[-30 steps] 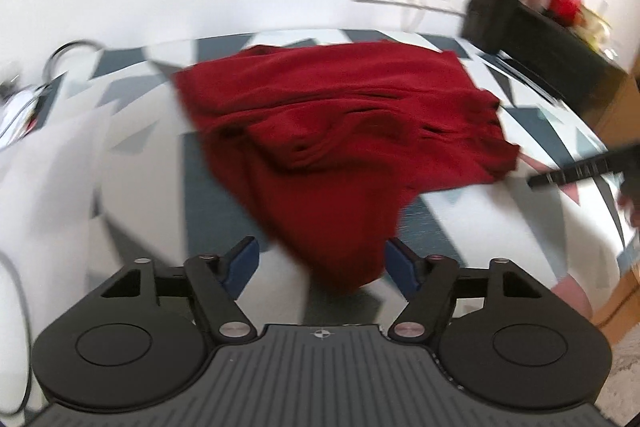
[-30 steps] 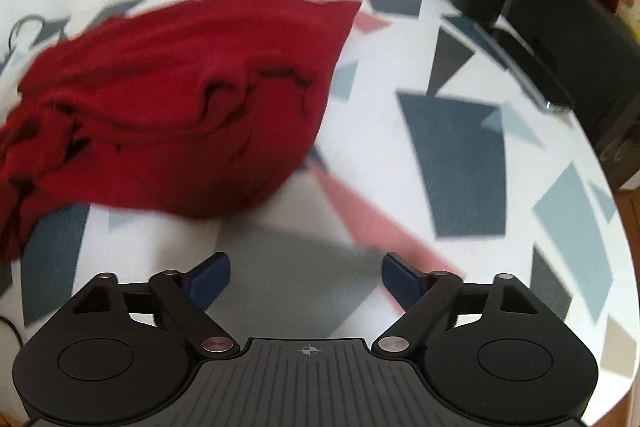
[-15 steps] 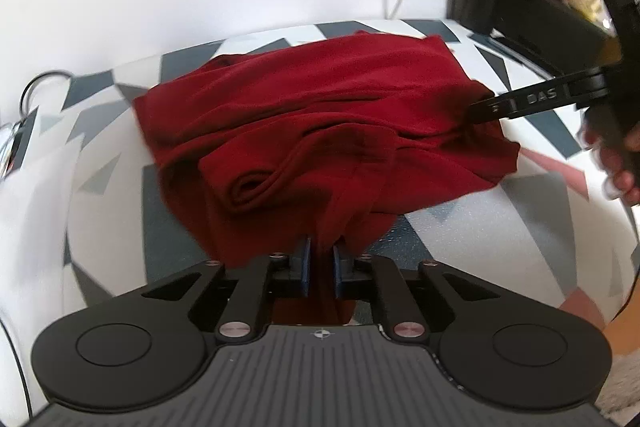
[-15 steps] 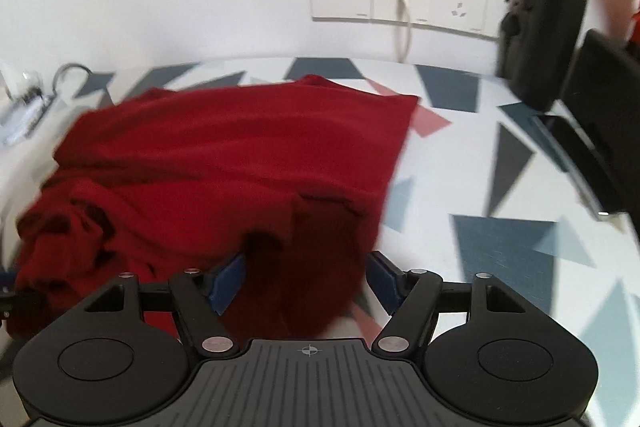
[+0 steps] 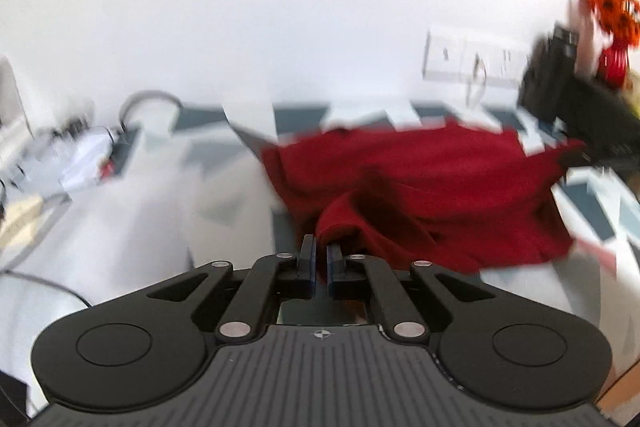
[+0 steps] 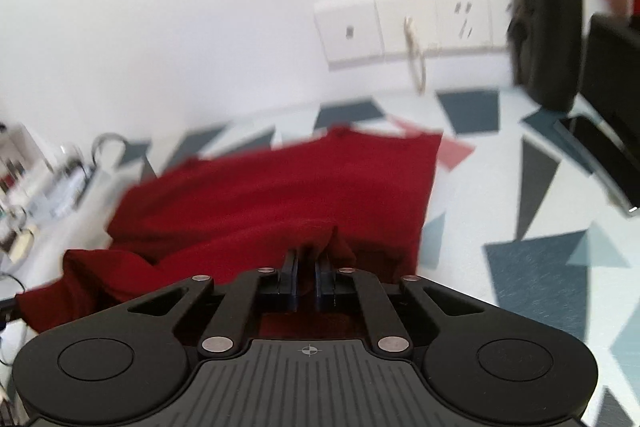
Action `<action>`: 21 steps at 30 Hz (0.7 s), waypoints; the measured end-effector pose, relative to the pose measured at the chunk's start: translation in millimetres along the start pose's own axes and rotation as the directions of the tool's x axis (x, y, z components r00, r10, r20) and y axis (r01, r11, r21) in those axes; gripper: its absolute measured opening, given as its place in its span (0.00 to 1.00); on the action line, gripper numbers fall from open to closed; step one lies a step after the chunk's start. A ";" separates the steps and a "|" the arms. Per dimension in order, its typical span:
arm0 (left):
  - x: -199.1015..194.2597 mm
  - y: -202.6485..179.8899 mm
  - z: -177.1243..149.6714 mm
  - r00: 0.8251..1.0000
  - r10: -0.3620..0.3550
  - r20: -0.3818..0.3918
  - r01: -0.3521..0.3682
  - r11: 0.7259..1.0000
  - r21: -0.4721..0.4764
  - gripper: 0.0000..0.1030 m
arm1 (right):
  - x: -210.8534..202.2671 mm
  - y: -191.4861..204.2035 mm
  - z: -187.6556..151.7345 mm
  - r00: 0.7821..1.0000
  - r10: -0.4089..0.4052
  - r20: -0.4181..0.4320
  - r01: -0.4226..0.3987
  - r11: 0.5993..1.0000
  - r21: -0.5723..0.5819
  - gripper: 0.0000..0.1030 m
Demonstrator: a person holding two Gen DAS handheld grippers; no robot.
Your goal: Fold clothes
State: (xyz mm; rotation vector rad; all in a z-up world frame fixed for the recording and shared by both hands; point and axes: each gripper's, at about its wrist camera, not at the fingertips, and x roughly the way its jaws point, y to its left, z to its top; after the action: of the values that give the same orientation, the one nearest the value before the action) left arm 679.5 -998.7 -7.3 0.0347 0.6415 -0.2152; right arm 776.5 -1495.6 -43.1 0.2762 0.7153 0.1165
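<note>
Both grippers, left (image 5: 319, 254) and right (image 6: 306, 261), have jaws clamped on near edges of the red garment (image 6: 280, 187) on the tabletop (image 6: 532, 267). Likely lifting for a fold; next needs both carried evenly.

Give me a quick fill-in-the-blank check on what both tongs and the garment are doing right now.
1. The left tongs are shut on the ____ garment.
2. The right tongs are ____ on the same garment.
3. The garment lies on a table patterned with ____.
4. Behind the table, on the wall, sit white ____, and a black bottle stands near them.

Missing words: red; shut; triangles; sockets
</note>
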 end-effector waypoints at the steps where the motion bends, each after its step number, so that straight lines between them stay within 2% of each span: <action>1: -7.3 4.2 5.5 1.000 0.001 0.028 -0.001 1.000 0.000 0.05 | -12.3 0.1 2.7 1.000 -0.008 0.026 0.008 1.000 0.003 0.06; 4: -32.0 15.1 20.0 0.994 -0.017 0.106 0.017 1.000 0.004 0.05 | -55.1 -4.7 8.5 0.994 -0.040 0.100 0.036 0.998 0.044 0.06; 8: -56.4 22.6 18.8 0.988 -0.086 0.126 0.083 0.996 0.032 0.05 | -100.3 -11.4 -16.9 0.991 -0.110 0.081 0.102 0.990 0.100 0.06; 12: -63.9 31.4 -10.2 0.986 -0.162 0.036 0.160 0.986 0.038 0.04 | -144.4 -18.1 -45.3 0.982 -0.180 0.048 0.171 0.973 0.153 0.06; 16: -56.5 46.8 -54.5 0.973 -0.208 -0.098 0.204 0.978 -0.046 0.04 | -182.2 -25.0 -78.8 0.969 -0.245 -0.005 0.241 0.948 0.209 0.06; 19: -40.6 54.2 -81.4 0.945 -0.260 -0.200 0.245 0.965 -0.094 0.04 | -181.0 -29.9 -118.1 0.953 -0.285 -0.107 0.303 0.916 0.264 0.06; 21: -29.1 59.6 -92.3 0.914 -0.322 -0.248 0.287 0.943 -0.170 0.04 | -174.7 -30.8 -138.5 0.937 -0.318 -0.144 0.346 0.897 0.276 0.06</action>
State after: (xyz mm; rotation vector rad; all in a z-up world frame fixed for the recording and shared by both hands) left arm 614.8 -926.0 -65.9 -0.1663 0.9355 -0.4769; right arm 554.3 -1530.8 -41.6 0.4346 0.8665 -0.3107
